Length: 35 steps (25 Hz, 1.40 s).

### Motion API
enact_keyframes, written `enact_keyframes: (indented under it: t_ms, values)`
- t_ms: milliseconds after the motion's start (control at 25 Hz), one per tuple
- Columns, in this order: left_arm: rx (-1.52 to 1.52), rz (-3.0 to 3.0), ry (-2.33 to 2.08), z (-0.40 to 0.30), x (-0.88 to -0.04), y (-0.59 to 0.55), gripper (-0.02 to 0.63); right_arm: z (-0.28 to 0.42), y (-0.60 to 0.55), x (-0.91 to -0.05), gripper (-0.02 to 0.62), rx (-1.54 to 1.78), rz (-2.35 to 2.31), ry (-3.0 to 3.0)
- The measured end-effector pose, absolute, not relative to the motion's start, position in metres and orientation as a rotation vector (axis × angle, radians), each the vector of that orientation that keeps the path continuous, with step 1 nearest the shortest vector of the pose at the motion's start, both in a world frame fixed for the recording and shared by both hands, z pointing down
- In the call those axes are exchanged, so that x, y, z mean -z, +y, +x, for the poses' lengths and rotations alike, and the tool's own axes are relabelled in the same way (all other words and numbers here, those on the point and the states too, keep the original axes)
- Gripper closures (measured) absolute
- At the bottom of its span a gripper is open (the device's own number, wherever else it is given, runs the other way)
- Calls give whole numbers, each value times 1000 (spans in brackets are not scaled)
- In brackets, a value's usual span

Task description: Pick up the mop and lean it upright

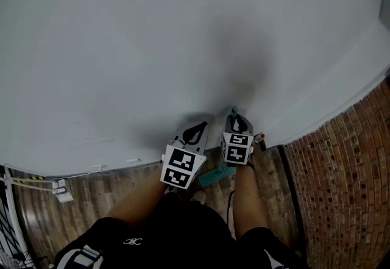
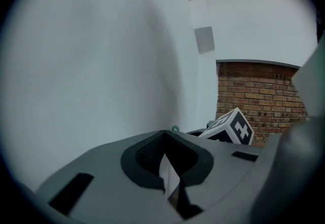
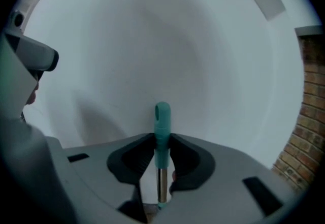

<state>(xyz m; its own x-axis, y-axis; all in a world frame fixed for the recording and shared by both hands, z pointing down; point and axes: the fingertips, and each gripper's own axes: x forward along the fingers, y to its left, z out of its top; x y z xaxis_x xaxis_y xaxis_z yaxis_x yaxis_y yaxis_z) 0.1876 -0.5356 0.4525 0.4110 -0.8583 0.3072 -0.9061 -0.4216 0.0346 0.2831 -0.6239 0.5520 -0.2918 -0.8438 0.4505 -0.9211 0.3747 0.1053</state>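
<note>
1. At your feet, the teal mop head (image 1: pixel 214 177) rests on the wooden floor (image 1: pixel 91 191), below and between your two tools.
2. Your right tool (image 3: pixel 161 139) is closed on the mop handle (image 3: pixel 162 119), whose long axis runs upright through its jaws. Your left tool (image 2: pixel 165 134), just beside it, is closed and empty.
3. The white wall (image 1: pixel 183 30) stands straight ahead, close beyond the handle's tip, so I judge the lean goes forward.
</note>
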Motion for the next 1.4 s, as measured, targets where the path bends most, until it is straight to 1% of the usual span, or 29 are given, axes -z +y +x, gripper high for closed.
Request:
enact_keyframes:
  t_ms: [360,800,1400]
  values:
    - [-305,2512,-1408,211,-459,-538,612,320,-581,-542,491,-252,1643,-2214]
    - [-368,2614,-1217,260,-476,-530,612,380,-530,-531,491,-289,1827,-2168]
    - [-352,2667,-1136,282,-473,-541,612,395,-516,-532,489,-317,1896,-2177]
